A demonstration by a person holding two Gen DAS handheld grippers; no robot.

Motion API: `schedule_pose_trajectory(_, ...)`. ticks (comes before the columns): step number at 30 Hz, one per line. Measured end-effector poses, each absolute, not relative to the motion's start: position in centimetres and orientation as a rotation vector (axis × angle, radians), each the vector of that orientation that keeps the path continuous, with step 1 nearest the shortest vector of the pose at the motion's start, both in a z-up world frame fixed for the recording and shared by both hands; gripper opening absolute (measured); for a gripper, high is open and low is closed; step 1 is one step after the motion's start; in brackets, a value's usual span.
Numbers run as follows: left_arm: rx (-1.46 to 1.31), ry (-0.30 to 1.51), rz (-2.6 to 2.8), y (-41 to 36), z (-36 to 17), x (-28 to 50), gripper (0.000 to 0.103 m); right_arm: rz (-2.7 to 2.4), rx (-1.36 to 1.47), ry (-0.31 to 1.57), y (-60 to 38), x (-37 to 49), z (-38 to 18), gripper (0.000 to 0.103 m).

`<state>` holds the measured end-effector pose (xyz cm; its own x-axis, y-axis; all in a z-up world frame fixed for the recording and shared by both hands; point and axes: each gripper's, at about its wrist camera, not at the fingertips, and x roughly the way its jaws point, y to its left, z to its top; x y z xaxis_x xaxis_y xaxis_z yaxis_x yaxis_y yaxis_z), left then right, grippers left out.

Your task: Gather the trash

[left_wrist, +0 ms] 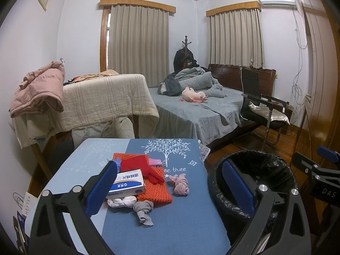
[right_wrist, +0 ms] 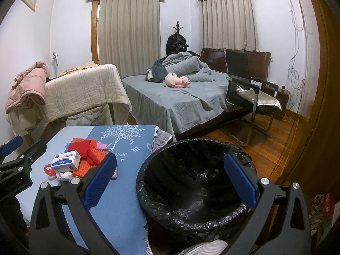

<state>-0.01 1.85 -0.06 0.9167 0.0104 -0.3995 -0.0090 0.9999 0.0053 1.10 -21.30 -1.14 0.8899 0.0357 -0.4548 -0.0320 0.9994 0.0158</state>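
Note:
A blue-clothed table [left_wrist: 180,218] holds a pile: a white and blue box [left_wrist: 127,183], a red glove [left_wrist: 144,167] on an orange mat [left_wrist: 157,193], a white wad [left_wrist: 121,201], a grey knotted sock [left_wrist: 143,211] and a pink knotted sock [left_wrist: 180,186]. A bin with a black liner [right_wrist: 191,182] stands to the table's right. My left gripper [left_wrist: 170,189] is open and empty above the table's near end. My right gripper [right_wrist: 170,182] is open and empty above the bin's rim. The box also shows in the right wrist view [right_wrist: 65,162].
A bed with grey bedding [left_wrist: 191,110] and a pink plush toy [left_wrist: 193,95] lies beyond the table. A black chair [left_wrist: 261,106] stands right of it on the wood floor. A cloth-covered table with a pink jacket [left_wrist: 40,89] stands at the left.

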Motion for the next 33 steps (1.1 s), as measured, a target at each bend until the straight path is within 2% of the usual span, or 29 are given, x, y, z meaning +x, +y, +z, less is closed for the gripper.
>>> schedule_pose_trajectory(18, -0.002, 0.43, 0.059, 3.7, -2.2, 0.6, 0.097, 0.092, 0.017, 0.483, -18.2, 2.8, -3.3, 0.098)
schedule_pose_trajectory(33, 0.04, 0.482, 0.227, 11.8, -7.8, 3.6, 0.097, 0.244, -0.007, 0.569, -10.7, 7.8, -9.0, 0.098)
